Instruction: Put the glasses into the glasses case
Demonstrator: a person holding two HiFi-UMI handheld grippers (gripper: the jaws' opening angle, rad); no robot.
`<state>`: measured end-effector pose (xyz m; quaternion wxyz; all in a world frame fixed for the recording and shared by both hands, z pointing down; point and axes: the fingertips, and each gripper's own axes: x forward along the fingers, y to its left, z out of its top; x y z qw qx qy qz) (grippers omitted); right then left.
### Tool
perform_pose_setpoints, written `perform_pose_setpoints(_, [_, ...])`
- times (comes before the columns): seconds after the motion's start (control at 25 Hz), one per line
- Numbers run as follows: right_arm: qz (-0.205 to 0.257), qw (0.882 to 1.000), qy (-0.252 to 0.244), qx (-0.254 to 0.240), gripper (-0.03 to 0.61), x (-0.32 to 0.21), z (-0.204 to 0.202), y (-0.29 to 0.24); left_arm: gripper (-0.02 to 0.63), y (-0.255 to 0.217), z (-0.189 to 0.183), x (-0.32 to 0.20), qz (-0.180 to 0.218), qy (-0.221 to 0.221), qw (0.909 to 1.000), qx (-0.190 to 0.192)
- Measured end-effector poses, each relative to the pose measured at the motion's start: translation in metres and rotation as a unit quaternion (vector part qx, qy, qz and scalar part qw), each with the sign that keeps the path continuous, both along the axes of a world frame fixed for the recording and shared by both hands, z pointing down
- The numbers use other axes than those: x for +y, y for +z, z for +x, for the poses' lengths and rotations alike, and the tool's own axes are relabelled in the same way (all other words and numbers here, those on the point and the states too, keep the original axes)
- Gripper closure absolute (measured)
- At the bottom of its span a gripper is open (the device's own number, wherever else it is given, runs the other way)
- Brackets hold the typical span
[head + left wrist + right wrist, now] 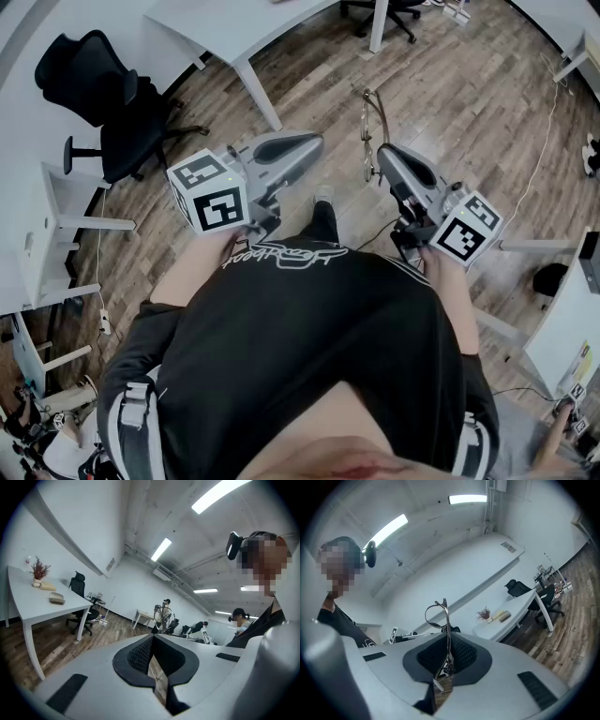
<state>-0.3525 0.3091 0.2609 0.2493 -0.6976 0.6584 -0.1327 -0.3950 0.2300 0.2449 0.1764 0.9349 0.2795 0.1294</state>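
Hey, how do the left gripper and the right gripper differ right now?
The right gripper has its jaws shut on the glasses, whose frame sticks out past them; the left gripper has its jaws shut on nothing. In the head view the left gripper angles toward the right, the right gripper toward the left. Both are grey, carry a marker cube and are held over the wood floor.
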Motion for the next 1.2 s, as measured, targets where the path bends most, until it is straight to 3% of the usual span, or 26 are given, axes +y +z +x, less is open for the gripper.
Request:
perform_pose_setpoints(0.44, [-0.018,1.0,0.017,0.016,0.554,0.009,-0.01,0.0,0.609,0.002,-0.005,0.009,-0.01,0.008,0.9999,0.006])
perform_pose_setpoints(0.92, [-0.012,1.0,0.012,0.011,0.554,-0.003,0.022,-0.002,0.609,0.003,0.013,-0.009,-0.012,-0.007,0.9997,0.022])
perform_pose_setpoints(1.2, [-0.015,1.0,0.0,0.01,0.555,-0.037,0.045,0.004,0.609,0.011,0.032,-0.041,-0.014,-0.016,0.9995,0.022])
